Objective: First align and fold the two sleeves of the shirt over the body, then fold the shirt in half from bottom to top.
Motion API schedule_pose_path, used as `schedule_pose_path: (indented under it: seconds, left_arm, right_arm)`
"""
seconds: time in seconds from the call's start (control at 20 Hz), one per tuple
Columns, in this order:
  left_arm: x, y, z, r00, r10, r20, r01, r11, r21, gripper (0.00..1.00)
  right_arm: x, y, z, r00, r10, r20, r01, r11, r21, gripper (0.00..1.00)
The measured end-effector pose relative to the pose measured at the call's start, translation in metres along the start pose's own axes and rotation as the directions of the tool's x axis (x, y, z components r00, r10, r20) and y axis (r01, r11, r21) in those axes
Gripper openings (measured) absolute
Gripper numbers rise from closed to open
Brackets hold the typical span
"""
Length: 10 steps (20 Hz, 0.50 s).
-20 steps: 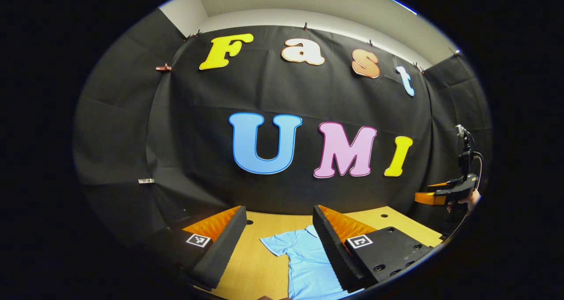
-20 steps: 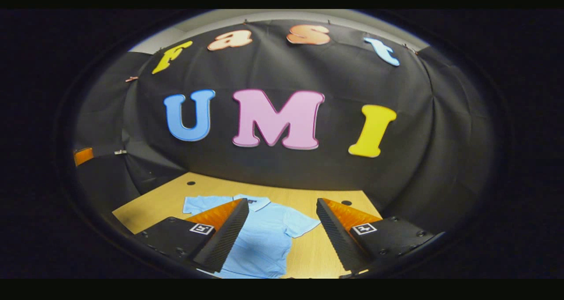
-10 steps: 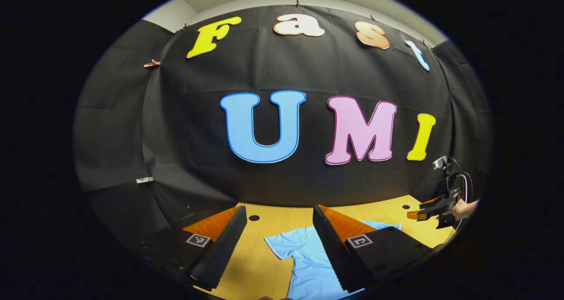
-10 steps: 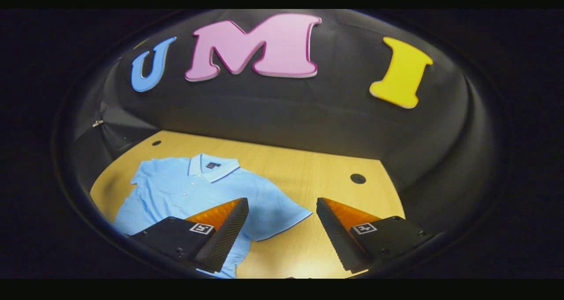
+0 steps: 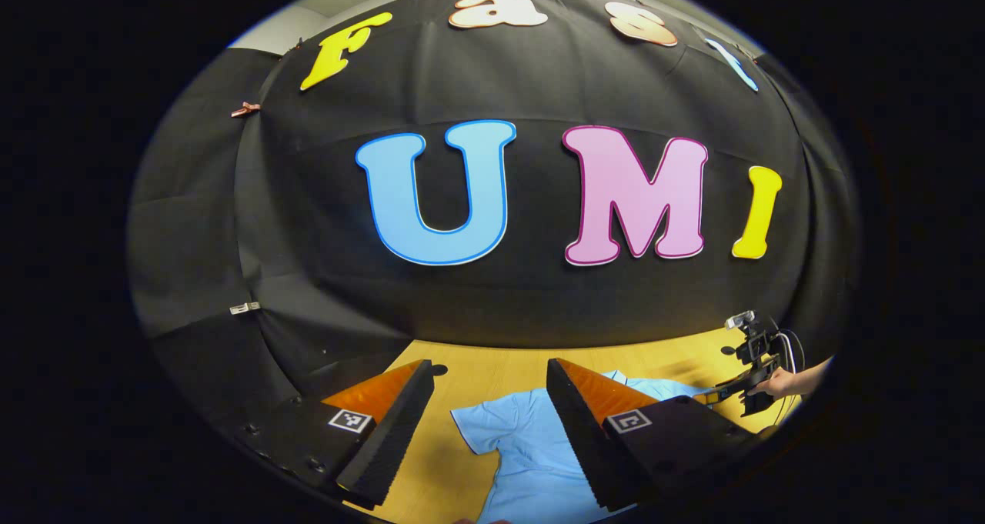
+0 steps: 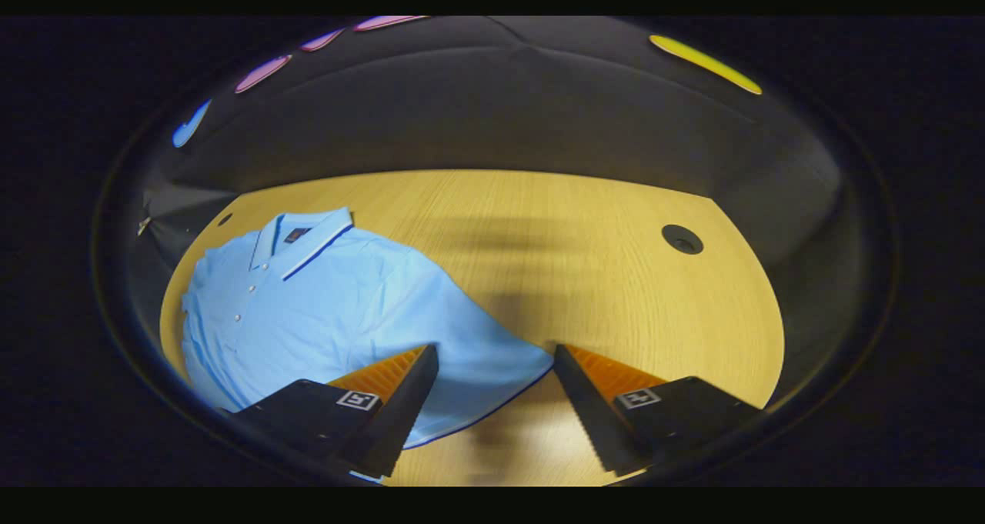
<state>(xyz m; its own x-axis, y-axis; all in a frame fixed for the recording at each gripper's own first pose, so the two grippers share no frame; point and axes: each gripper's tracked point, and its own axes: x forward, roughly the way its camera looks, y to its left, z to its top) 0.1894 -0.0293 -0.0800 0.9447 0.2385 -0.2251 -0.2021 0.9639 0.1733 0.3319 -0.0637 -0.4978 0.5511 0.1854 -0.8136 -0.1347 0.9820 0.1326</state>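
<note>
Right gripper view, nearest: right hand-held gripper (image 6: 492,401) spread wide, holding nothing, hanging low over the hem of the shirt's right sleeve (image 6: 492,355). Sleeve edge with its dark trim line lies between the two fingers; can't tell whether either finger touches the cloth yet. Beyond it, the light blue polo shirt (image 6: 308,308) lies flat and face up on the wooden surface (image 6: 616,278), collar (image 6: 308,235) at the far end, buttons showing, both sleeves unfolded.

Left gripper view, nearest: left hand-held gripper (image 5: 485,424) also spread wide and empty, held higher, well above the shirt's left sleeve (image 5: 481,428). Farther right in that view, the other hand-held gripper sits low at the shirt's far-side sleeve, a hand (image 5: 785,382) gripping it.

Step, as I judge it: first one, approach for the sleeve fold; nothing folded yet. Next move likely calls for the right one to drop onto the sleeve hem, pinch it, then carry it left over the body. Left one needs to come down to its own sleeve. Risk: grabbing one cloth layer only or dragging the body off line.
</note>
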Motion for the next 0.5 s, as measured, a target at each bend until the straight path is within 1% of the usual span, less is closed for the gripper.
schedule_pose_path:
  seconds: [0.15, 0.2, 0.25, 0.3, 0.35, 0.4, 0.45, 0.5]
  left_arm:
    - [0.004, 0.006, 0.003, 1.000, -0.008, 0.011, 0.008, 1.000, -0.003, 0.95]
    - [0.005, 0.010, 0.004, 1.000, -0.010, 0.012, 0.010, 1.000, -0.005, 0.95]
    - [0.005, 0.013, 0.001, 1.000, -0.013, 0.010, 0.013, 1.000, -0.006, 0.95]
    - [0.004, 0.019, 0.000, 1.000, -0.011, 0.009, 0.011, 1.000, -0.003, 0.95]
    - [0.003, 0.026, -0.002, 1.000, -0.006, 0.009, 0.006, 1.000, 0.002, 0.95]
    - [0.003, 0.034, -0.001, 1.000, 0.000, 0.013, 0.000, 1.000, 0.002, 0.95]
    - [0.004, 0.042, -0.004, 1.000, 0.006, 0.011, -0.006, 1.000, -0.004, 0.95]
    - [0.005, 0.048, -0.007, 1.000, 0.009, 0.005, -0.009, 1.000, -0.016, 0.95]
  right_arm:
    - [0.002, 0.008, 0.001, 1.000, 0.022, 0.009, -0.022, 1.000, 0.002, 0.42]
    - [0.000, 0.011, 0.004, 1.000, 0.009, 0.014, -0.009, 1.000, 0.005, 0.26]
    - [0.001, 0.016, 0.005, 1.000, 0.012, 0.005, -0.012, 1.000, 0.021, 0.10]
    - [-0.003, 0.023, 0.010, 0.999, 0.031, 0.019, -0.031, 0.999, 0.038, 0.10]
    - [-0.010, 0.035, 0.022, 0.997, 0.060, 0.056, -0.063, 0.997, 0.044, 0.10]
    - [-0.019, 0.046, 0.035, 0.992, 0.081, 0.100, -0.085, 0.996, 0.038, 0.07]
    - [-0.027, 0.059, 0.047, 0.985, 0.108, 0.132, -0.113, 0.993, 0.034, 0.09]
    - [-0.036, 0.075, 0.055, 0.977, 0.149, 0.154, -0.156, 0.987, 0.036, 0.09]
